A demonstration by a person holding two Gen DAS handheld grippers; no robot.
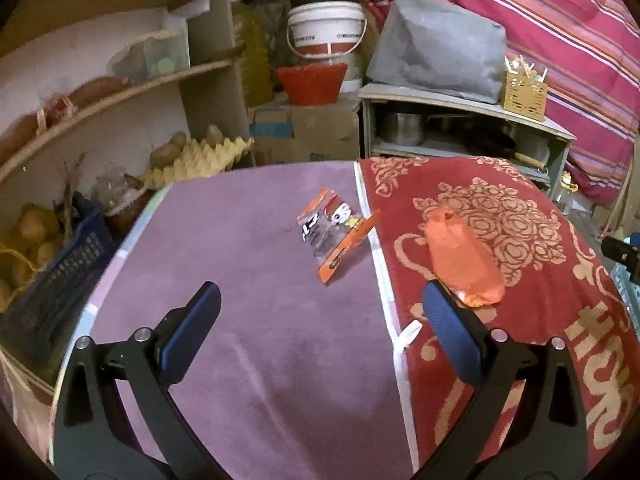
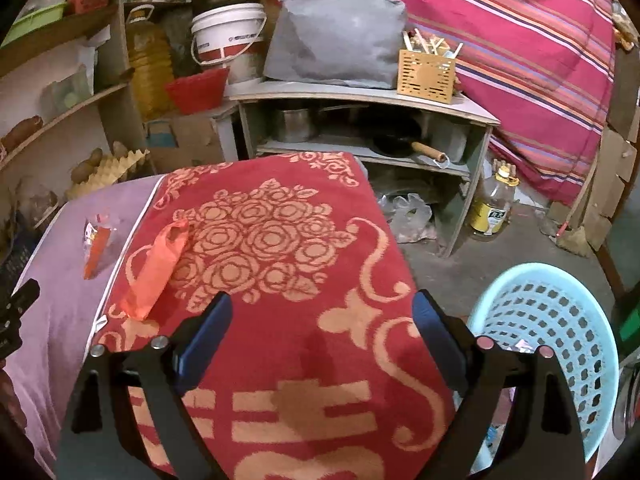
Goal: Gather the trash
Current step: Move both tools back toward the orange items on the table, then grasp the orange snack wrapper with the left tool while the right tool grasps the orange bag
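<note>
- Both tools released and empty: left gripper (image 1: 320, 316) spread wide above the purple cloth (image 1: 248, 280), right gripper (image 2: 322, 326) spread wide above the red patterned cloth (image 2: 288, 280)
- Two pieces of trash on the covered surface, neither touched yet
- Snack wrapper (image 1: 334, 236), orange and silver, lying on the purple cloth just beside the white seam (image 1: 384, 280) where the two cloths meet, nearer the far edge than the near one
- Orange plastic bag (image 1: 464, 260), flat and elongated, lying on the red cloth close to the same seam, partly behind the left tool's right finger in the left wrist view
- Light blue basket (image 2: 560, 320) standing off the right edge of the surface, something pale and crinkled already inside, probably the drop point
- Step in hand, by judgement: reach for one piece; wrapper suits the left tool, bag lies between the two tools and could go to either
- For the wrapper: come down with fingers straddling its narrow width, aim at the raised crumpled middle rather than the flat rim, close gently
- For the bag: pinch across the bunched far end, not the flat body, so the film gathers instead of sliding
- Worth watching: soft cloth underneath may get caught in the pinch, so lift a little and check nothing drags before carrying over to the basket
</note>
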